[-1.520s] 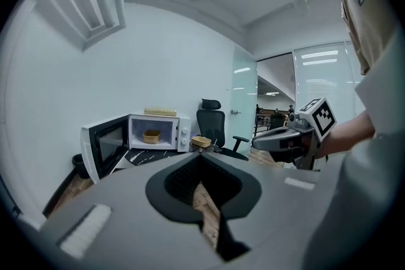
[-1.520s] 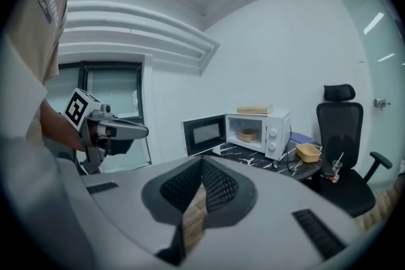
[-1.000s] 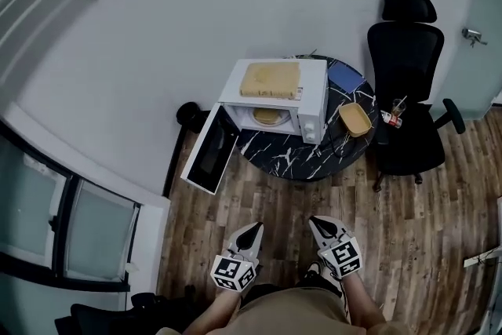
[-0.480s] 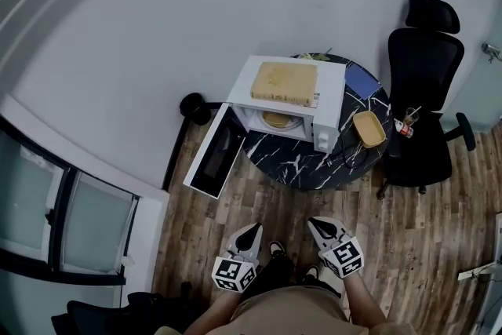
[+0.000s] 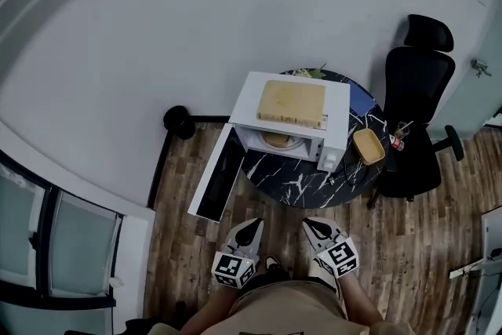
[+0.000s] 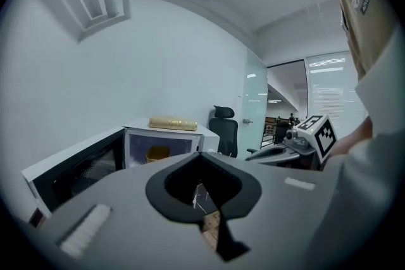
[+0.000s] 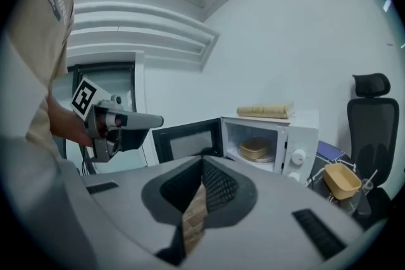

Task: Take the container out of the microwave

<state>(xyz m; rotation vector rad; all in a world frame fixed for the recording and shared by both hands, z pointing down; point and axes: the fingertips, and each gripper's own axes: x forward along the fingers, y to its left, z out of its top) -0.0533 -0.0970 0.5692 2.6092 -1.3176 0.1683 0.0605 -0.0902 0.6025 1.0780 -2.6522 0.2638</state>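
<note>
Black table [image 5: 302, 183]: open microwave [image 5: 342, 112], tan container [image 7: 256, 150] inside, contents unclear.

Bare office corner, pale walls over a wood floor.
A plain pale grey wall [image 5: 196, 12] meets a brown wood-plank floor [image 5: 408, 247]. A round black table with white marble veining [image 5: 298, 178] stands by the wall, with a black high-backed office chair [image 5: 416, 82] just beside it. Dark-framed glass panels [image 5: 70, 235] line the left edge.
</note>
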